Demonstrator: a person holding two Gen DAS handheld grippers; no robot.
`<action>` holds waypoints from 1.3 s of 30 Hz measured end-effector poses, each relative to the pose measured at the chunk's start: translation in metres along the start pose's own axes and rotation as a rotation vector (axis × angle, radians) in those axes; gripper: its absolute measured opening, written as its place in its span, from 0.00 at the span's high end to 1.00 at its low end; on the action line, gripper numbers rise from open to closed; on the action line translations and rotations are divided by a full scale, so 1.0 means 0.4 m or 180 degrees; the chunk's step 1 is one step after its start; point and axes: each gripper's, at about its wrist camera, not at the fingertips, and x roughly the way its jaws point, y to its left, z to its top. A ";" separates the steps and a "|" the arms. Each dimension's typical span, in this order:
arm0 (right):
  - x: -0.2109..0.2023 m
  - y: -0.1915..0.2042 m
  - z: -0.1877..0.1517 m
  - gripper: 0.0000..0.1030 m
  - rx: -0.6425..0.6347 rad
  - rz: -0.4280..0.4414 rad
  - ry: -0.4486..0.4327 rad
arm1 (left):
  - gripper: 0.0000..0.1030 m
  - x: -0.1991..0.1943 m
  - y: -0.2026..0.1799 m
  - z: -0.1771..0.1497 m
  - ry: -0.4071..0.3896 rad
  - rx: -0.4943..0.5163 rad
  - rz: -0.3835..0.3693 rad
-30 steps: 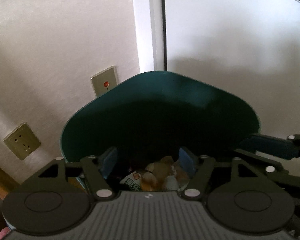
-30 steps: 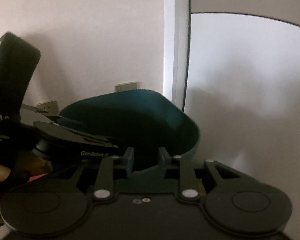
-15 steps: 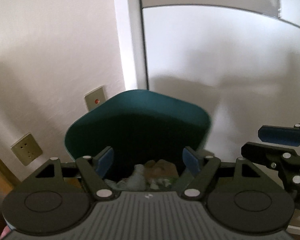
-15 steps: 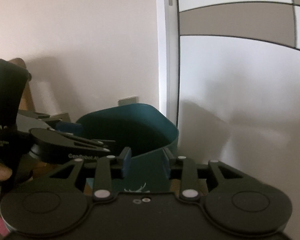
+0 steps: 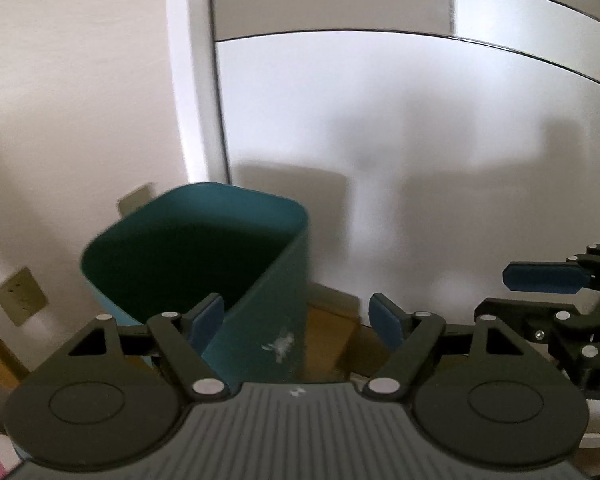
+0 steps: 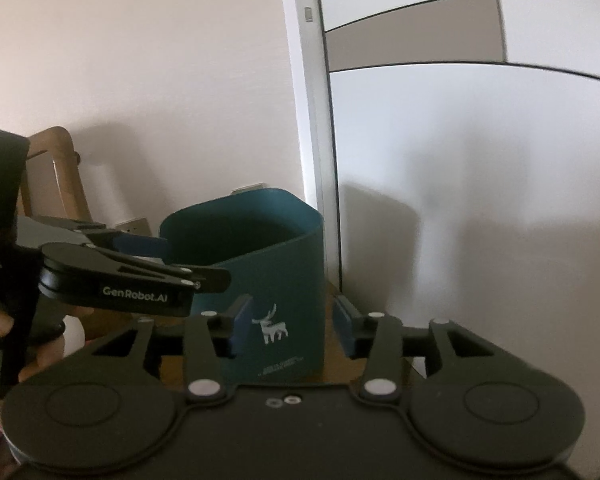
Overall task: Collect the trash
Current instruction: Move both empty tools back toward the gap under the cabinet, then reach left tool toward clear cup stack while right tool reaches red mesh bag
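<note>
Teal trash bin [image 6: 276,264] on wooden floor by white wall, left tool [image 5: 296,316] spreading, empty, right tool [image 6: 293,322] spreading, empty, both before it.

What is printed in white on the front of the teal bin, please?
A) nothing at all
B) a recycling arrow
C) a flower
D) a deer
D: the right wrist view shows a small white deer with antlers on the bin's front wall, above a line of small white text.
</note>
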 end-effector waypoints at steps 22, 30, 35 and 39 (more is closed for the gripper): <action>0.150 -0.423 -0.581 0.46 0.0752 -0.0517 0.0966 | 0.00 0.452 -0.223 -0.334 0.0387 -0.0231 -0.0489; 0.342 -0.538 -0.844 0.46 0.0974 -0.0616 0.1524 | 0.00 0.741 -0.272 -0.516 0.0987 -0.0363 -0.0344; 0.454 -0.575 -0.978 0.46 0.0960 -0.0533 0.1899 | 0.00 0.904 -0.300 -0.645 0.1391 -0.0230 -0.0214; 0.555 -0.577 -1.081 0.46 0.1001 -0.0425 0.2206 | 0.00 1.011 -0.319 -0.732 0.1660 -0.0184 -0.0165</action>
